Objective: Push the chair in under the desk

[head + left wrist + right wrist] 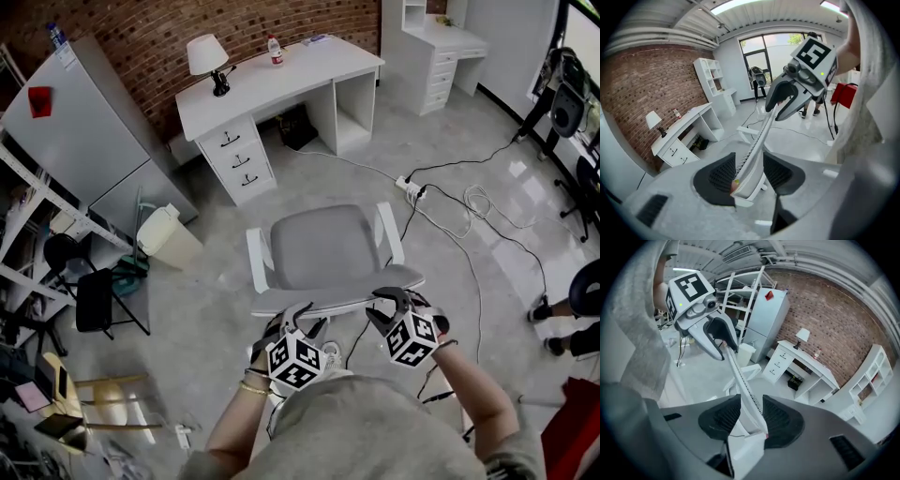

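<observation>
Chair (323,251), mid-floor, well short of far bench (281,80): you are straddling its backrest (339,300) with left claw (302,321) and right claw (396,304) both apart, so pushing is risking slippage or snagging the cable (450,220).

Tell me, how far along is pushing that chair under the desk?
Nothing is done yet: the chair stands well clear of the desk. In hand: left tongs and right tongs straddle the top edge of the backrest, jaws open. Still to do: push the chair into the desk's knee space.
</observation>
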